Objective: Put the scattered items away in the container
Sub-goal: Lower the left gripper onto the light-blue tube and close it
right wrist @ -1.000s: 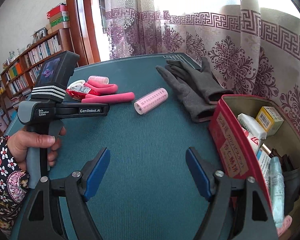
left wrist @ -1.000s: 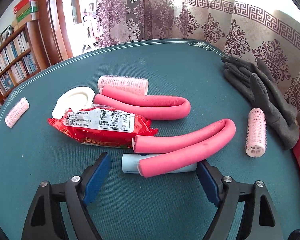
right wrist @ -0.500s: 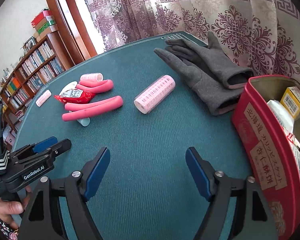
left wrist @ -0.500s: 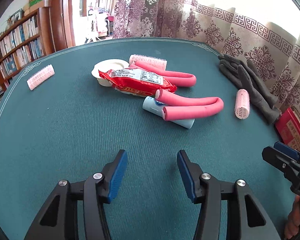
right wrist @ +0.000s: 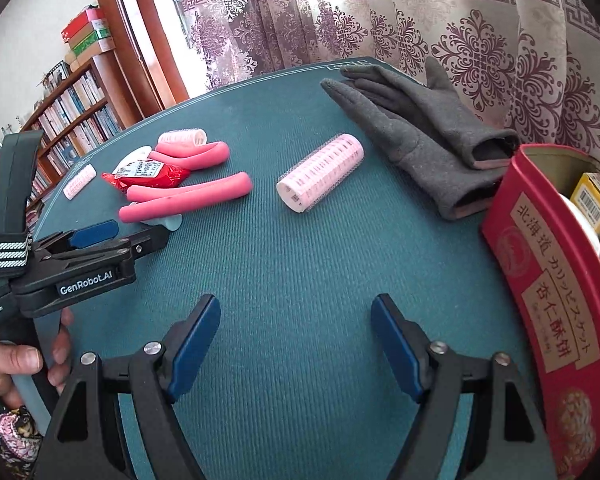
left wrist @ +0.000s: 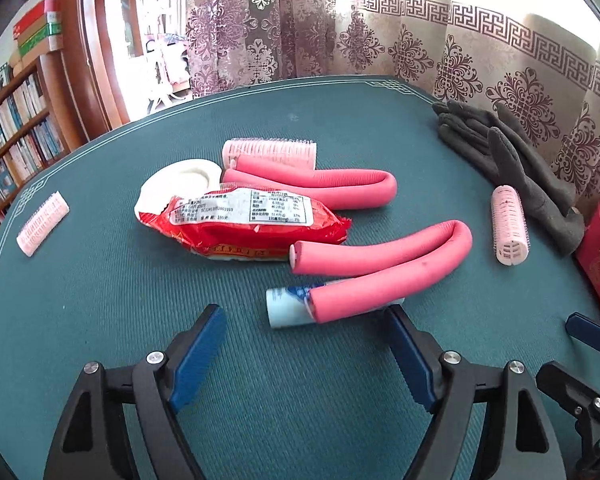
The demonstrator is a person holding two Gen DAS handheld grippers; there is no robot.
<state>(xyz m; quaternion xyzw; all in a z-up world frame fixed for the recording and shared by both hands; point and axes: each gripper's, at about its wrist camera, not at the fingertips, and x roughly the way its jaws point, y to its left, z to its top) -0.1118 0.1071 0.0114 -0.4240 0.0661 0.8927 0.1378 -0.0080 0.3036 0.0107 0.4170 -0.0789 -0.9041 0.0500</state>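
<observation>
Several boxes were already seen inside the red rectangular tin container (right wrist: pixel 548 280) at the table's right edge. Left out on the green cloth: pink foam rods (left wrist: pixel 380 272), pink mesh hair rollers (right wrist: pixel 320 172), a red snack packet (left wrist: pixel 244 232), grey gloves (right wrist: pixel 420 132). The left gripper (left wrist: pixel 304 356) was opening on nothing; the right gripper (right wrist: pixel 296 348) was spread, empty.

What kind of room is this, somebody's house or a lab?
Most likely a lived-in home, perhaps a living room or study. A wooden bookshelf packed with books lines one wall, patterned curtains hang behind the green-covered table, and hair rollers and gloves lie about.
</observation>
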